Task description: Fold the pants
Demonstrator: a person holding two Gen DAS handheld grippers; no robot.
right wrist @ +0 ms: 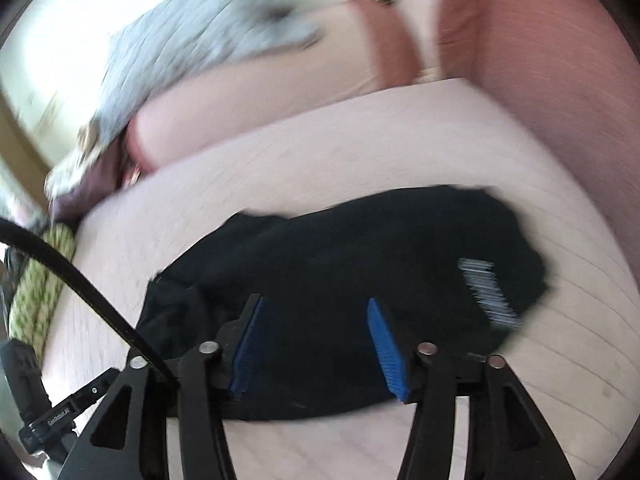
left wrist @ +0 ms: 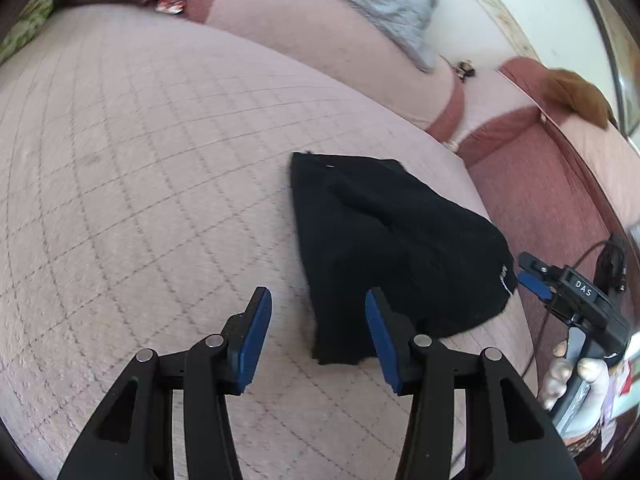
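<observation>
- Black pants lie folded on the quilted bed; soft, limp, light.
- I'd grip a doubled edge.
- Left tongs and right tongs gape wide, empty.

Both grippers are black, with blue ribbed fingers and silver screws behind them; one body reads "DAS".

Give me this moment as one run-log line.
left hand-held gripper: open, empty | right hand-held gripper: open, empty | black pants: folded bundle on quilted bed cover
</observation>
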